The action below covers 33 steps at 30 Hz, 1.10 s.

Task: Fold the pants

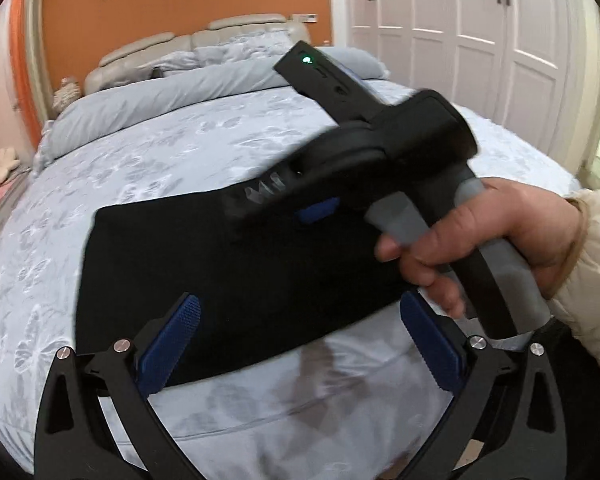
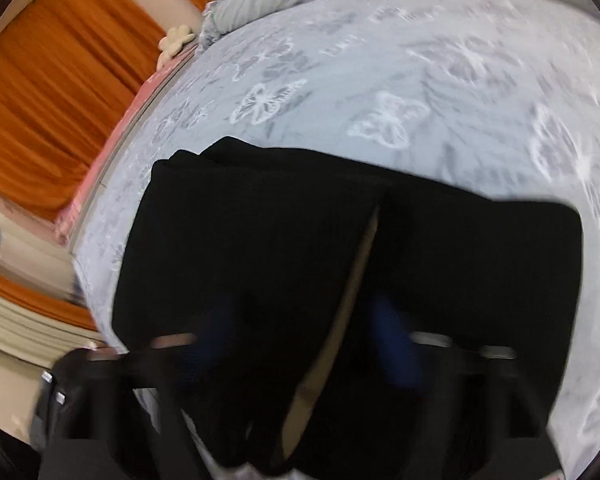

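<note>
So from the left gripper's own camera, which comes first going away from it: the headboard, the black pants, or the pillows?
1. Black pants: right at the left gripper, between its open fingers.
2. Pillows: far end of the bed.
3. Headboard: just behind the pillows, against the orange wall.

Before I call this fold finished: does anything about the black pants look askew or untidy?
Slightly. In the right wrist view the folded black pants on the butterfly-print grey bedspread show layers parting along a pale slit, and the far-left corner has stepped edges. No damage visible.
</note>
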Motion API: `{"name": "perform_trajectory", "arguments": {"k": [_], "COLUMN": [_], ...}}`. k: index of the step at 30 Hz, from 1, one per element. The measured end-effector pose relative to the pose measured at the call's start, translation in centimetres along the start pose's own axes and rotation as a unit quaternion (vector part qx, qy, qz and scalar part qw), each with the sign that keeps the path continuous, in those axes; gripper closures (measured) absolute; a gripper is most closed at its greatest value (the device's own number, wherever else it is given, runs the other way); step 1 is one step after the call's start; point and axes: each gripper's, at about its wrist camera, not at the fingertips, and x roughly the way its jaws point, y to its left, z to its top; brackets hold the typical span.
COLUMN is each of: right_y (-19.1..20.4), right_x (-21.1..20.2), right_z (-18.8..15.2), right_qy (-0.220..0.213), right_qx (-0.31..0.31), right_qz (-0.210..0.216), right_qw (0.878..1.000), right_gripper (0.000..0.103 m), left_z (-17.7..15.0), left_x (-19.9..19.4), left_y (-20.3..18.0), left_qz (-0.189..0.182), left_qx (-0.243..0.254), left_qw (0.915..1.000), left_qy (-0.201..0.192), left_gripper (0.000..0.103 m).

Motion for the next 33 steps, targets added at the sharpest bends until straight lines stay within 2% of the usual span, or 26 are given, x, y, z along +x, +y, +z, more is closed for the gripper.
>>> {"name": "perform_trajectory", "arguments": {"k": [2,6,8,9,12,14,15,18,20,25,27,28,30,33], "right_y": [0.7,2.5,1.5,0.7,-4.3,-7.1,-7.5,-6.5,-5.8,-4.2,-3.7,-3.4,-2.6,-1.5], "right_x": [-0.7,-7.3,-10.7,-11.3,-9.0,-5.7,-5.3,-7.6,-8.2,-5.7,-4.4,-4.2,-4.8,-8.5], "right_z": [0.5,1.2,0.9,0.8,0.0,-0.7,-1.1,-1.4,-2.1,-3.1,-2.9,-3.0,-2.9,-2.7], "right_qy": [-0.015,-0.089,-0.12,-0.122,-0.066,-0.003,-0.003,-0.044,-0.051,-0.008,-0.007,-0.009,-0.021,-0.07], "right_qx": [0.0,-0.035,-0.036,-0.029,0.014,0.047,0.053,0.056,0.053,0.038,0.024,0.017,0.012,-0.005], "right_qz": [0.003,0.014,-0.01,-0.019,-0.056,-0.104,-0.096,-0.055,-0.03,-0.009,-0.034,-0.04,-0.044,-0.041], "right_qw": [1.0,0.995,0.992,0.992,0.996,0.993,0.994,0.996,0.997,0.999,0.999,0.999,0.999,0.997], "right_gripper": [0.091,0.094,0.095,0.095,0.094,0.092,0.092,0.081,0.047,0.046,0.058,0.077,0.083,0.091], "left_z": [0.1,0.7,1.1,1.4,1.7,1.7,1.8,2.3,2.2,2.5,2.7,2.7,2.9,3.1], "left_x": [0.0,-0.9,-1.4,-1.5,-1.5,-1.3,-1.3,-1.3,-1.6,-1.2,-1.0,-0.8,-0.5,-0.1], "left_y": [2.0,5.8,8.3,9.2,11.9,12.8,13.2,14.1,13.9,13.6,14.0,14.0,14.1,14.0], "left_qz": [0.022,0.046,0.049,0.05,0.05,0.051,0.051,0.072,0.095,0.121,0.12,0.118,0.116,0.125], "left_qx": [-0.016,-0.065,-0.1,-0.114,-0.156,-0.172,-0.178,-0.182,-0.175,-0.163,-0.167,-0.169,-0.173,-0.173], "left_qw": [0.9996,0.9967,0.9936,0.992,0.9862,0.9838,0.9827,0.9805,0.9797,0.9788,0.9785,0.9784,0.9779,0.9768], "left_qy": [-0.004,-0.014,-0.019,-0.02,-0.018,-0.014,-0.013,-0.015,-0.023,-0.025,-0.019,-0.016,-0.013,-0.009], "left_gripper": [0.005,0.005,0.005,0.005,0.005,0.005,0.005,0.005,0.005,0.005,0.005,0.005,0.005,0.005]}}
